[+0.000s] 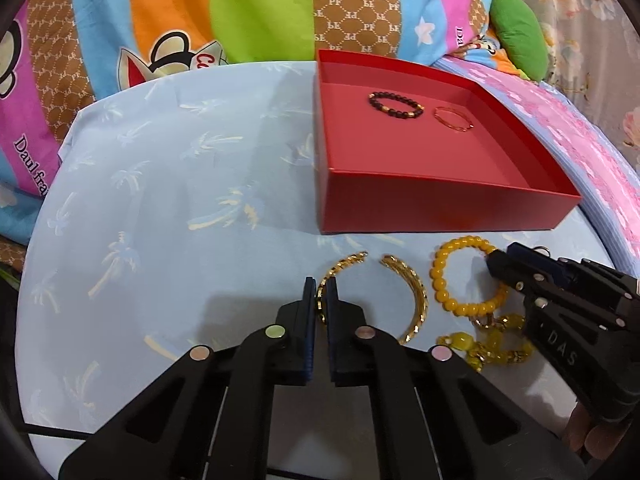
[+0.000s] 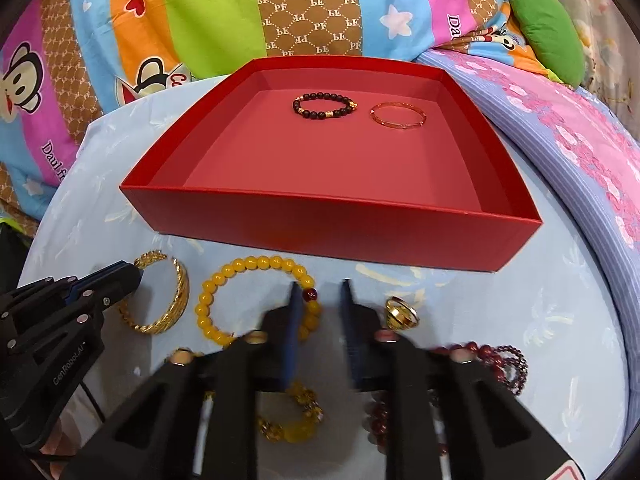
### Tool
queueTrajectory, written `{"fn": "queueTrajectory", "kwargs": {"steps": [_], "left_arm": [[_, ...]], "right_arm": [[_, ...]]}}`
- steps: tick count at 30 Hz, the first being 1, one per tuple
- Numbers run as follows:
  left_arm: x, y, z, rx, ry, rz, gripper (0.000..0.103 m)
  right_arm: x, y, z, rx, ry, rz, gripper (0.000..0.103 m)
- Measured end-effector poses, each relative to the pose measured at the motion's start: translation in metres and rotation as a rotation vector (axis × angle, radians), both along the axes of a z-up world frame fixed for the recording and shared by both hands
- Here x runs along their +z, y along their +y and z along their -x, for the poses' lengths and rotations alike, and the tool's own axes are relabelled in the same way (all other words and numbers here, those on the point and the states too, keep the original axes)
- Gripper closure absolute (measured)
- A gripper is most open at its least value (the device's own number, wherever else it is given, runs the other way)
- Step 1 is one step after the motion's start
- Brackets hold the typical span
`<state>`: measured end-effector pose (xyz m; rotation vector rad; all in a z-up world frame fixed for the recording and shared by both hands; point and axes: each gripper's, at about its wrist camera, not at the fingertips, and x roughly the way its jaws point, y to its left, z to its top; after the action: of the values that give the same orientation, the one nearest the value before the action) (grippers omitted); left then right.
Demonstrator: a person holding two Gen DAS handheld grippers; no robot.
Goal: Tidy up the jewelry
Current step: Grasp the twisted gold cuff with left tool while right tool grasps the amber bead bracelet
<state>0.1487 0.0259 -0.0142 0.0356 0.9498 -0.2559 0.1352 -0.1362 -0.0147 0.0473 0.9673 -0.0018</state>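
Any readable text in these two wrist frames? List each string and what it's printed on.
"DAS": side of the right gripper.
"GenRobot.AI": side of the left gripper.
"PF": repeated monogram on the brown panels of the cartoon blanket; some read mirrored.
"Daul fra…": blanket's pink stripe at left, cut off.
"Da…": blanket beside the green cushion, cut off.
"Ca…": red lettering on a cartoon figure, hidden behind the table edge.
Red box: no text.

Bright, even light; soft shadows; fisheye-bent edges; right wrist view's foreground motion-blurred.
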Motion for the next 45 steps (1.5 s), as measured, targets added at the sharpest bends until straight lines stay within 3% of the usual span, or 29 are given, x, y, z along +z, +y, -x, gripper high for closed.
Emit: {"fn": "queueTrajectory", "kwargs": {"steps": [14, 25, 36, 45], "left_arm": [[0.054, -0.015, 0.039, -0.059, -0.078, 0.058, 0.099], [0.095, -0.031, 0.043, -0.096, -0.154, 0.065, 0.099], [0.120, -0.044, 0.028, -0.110, -0.206, 0.060, 0.099], [0.121, -0.055, -0.012, -0.092, -0.215, 0.044, 0.099]], "right_arm": [[0.046, -0.024, 0.047, -0.048, -0.089, -0.044, 0.096], [0.092, -0.039, 0.054, -0.073, -0.168, -0.044, 0.096], [0.120, -0.049, 0.041, -0.073, -0.224, -0.026, 0.096], [0.131, -0.060, -0.002, -0.068, -0.237, -0.035, 0.096]]}}
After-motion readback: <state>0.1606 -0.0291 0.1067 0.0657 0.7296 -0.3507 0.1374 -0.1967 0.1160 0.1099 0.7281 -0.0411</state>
